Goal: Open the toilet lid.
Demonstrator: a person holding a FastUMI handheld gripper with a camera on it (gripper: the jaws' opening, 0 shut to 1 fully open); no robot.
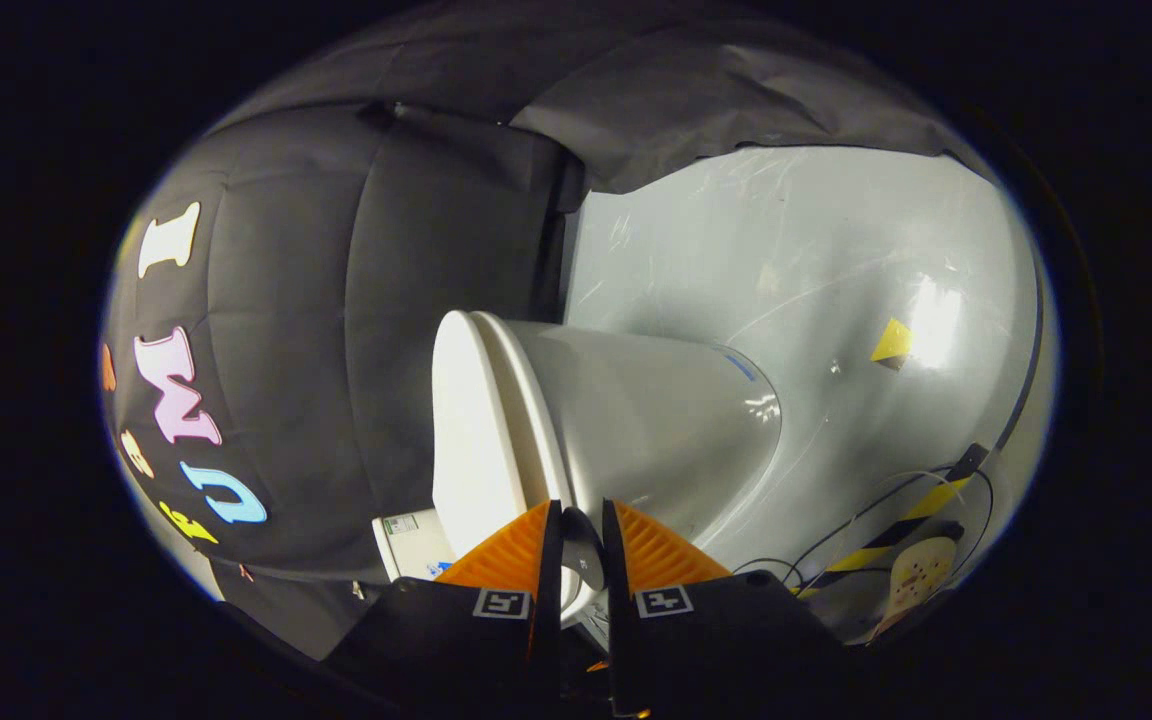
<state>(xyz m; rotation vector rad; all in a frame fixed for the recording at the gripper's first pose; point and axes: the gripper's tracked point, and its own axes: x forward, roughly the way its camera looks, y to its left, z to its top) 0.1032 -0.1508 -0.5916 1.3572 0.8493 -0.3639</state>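
The whole scene looks rolled on its side. The white toilet (656, 420) lies straight ahead, its lid (466, 430) facing the black cloth and lying flat against the seat beneath it. My gripper (583, 522) sits at the lid's front rim. Its two fingers stand close together with the rim's shadowed edge (582, 548) caught in the narrow gap. One finger is on the lid's outer face, and the other is on the bowl side. The contact itself is partly hidden by the fingers.
A glossy white floor (786, 250) spreads beyond the bowl, with a small yellow marker (891, 342) on it. A black-and-yellow striped strip (901, 525), thin cables (836, 535) and a pale wooden piece (921, 578) lie near the toilet's base. Black cloth (336, 350) walls in the lid side.
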